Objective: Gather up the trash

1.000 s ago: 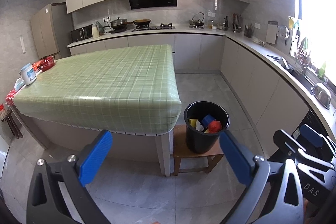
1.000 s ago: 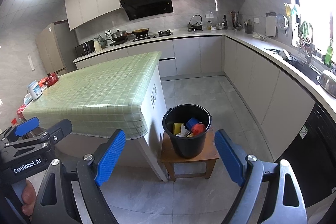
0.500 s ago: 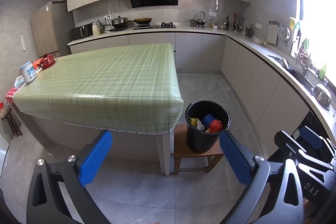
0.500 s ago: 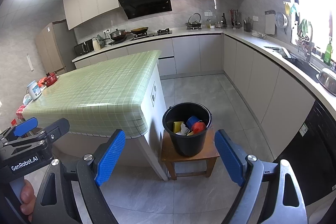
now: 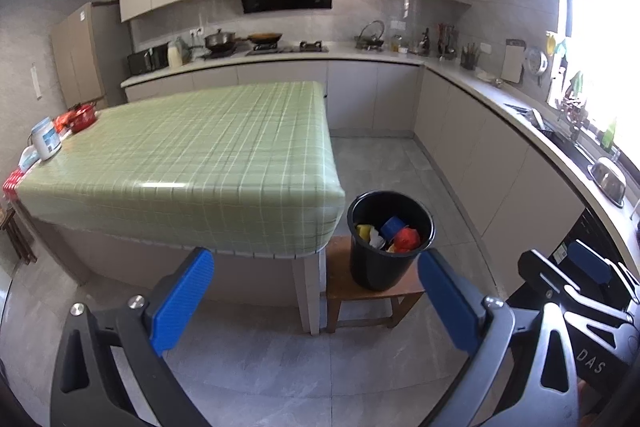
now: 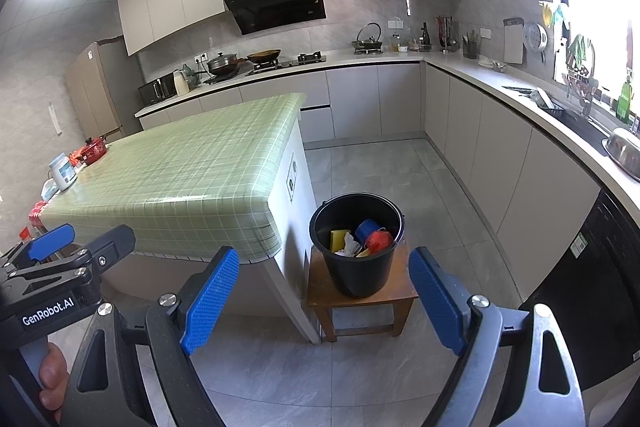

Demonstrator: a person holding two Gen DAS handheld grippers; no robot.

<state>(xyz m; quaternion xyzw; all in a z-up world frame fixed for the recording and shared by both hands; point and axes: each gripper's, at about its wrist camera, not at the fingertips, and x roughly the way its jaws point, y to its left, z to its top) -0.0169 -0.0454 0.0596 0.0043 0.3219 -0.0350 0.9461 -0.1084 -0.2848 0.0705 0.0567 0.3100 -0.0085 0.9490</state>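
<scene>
A black bucket [image 5: 376,267] stands on a small wooden stool [image 5: 340,287] beside the table's near right corner. It also shows in the right wrist view [image 6: 360,275]. Inside lie yellow, white, blue and red pieces of trash [image 5: 406,238], also seen in the right wrist view [image 6: 378,241]. My left gripper [image 5: 316,303] is open and empty, held back from the table and bucket. My right gripper [image 6: 324,305] is open and empty, also well short of the bucket. The left gripper body [image 6: 60,267] shows at the right wrist view's left edge.
A table with a green checked cloth [image 5: 192,155] fills the left. A white jar [image 5: 46,143] and a red pot [image 5: 82,117] stand at its far left end. Kitchen counters [image 5: 500,99] run along the back and right. Grey tiled floor [image 5: 380,163] lies between.
Both views have shifted slightly, with the table and bucket a little lower in the frames. Both grippers stay open and empty.
</scene>
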